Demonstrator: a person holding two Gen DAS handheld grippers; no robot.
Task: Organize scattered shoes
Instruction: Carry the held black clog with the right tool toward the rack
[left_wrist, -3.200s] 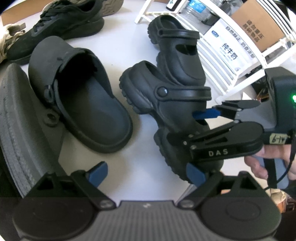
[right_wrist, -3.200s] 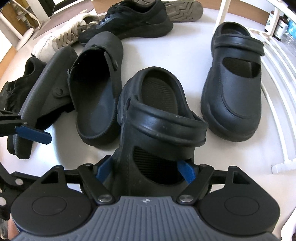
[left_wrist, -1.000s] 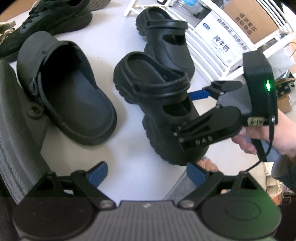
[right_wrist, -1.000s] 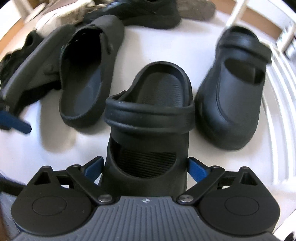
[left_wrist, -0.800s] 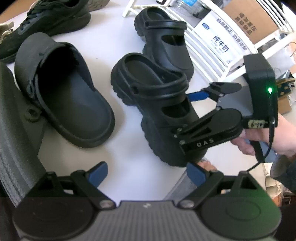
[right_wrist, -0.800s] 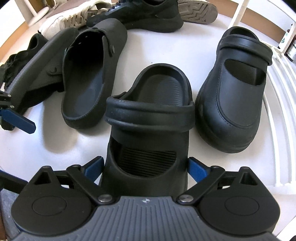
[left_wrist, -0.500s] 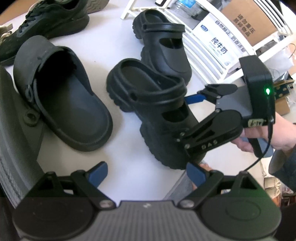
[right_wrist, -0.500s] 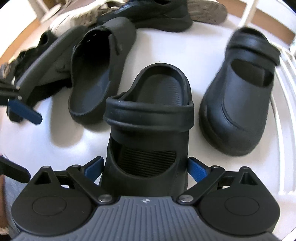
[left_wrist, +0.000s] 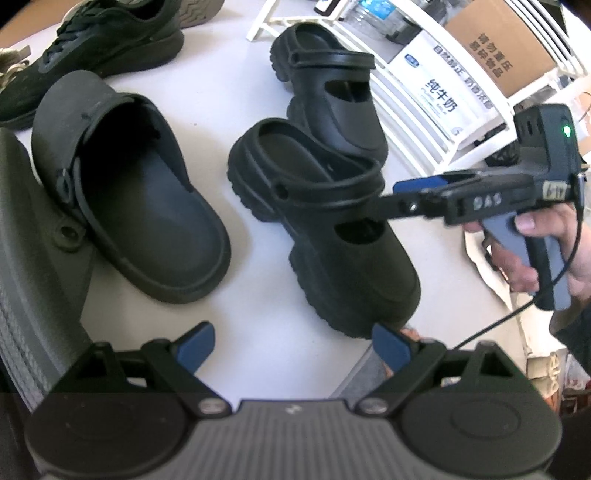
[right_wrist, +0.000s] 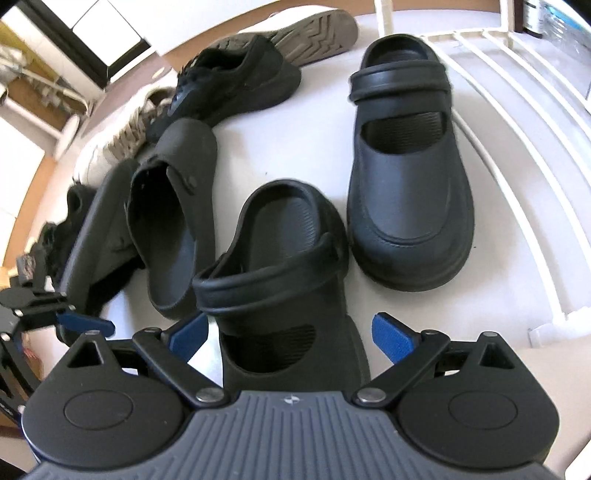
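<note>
White tabletop (left_wrist: 207, 70) carries a scatter of dark footwear, with a white slatted rack (left_wrist: 413, 110) along its far right edge holding cartons and a cardboard box. Two matching black strap clogs sit near the rack: the far clog (right_wrist: 406, 173) stands flat beside the slats, and the near clog (right_wrist: 280, 266) lies just left of it, its toe toward the right gripper (right_wrist: 288, 332). That gripper's blue pads (right_wrist: 391, 338) stand clear of the near clog's sides, jaws spread, the toe between them without contact. In the left wrist view a hand (left_wrist: 532, 251) holds this tool by its grey handle. The left gripper (left_wrist: 291, 343) hangs over bare table with its jaws wide and nothing between them. A black slip-on clog (left_wrist: 140, 199) lies left of the pair, touching an upturned sole (left_wrist: 22, 266), and a black sneaker (left_wrist: 103, 48) sits further back.
</note>
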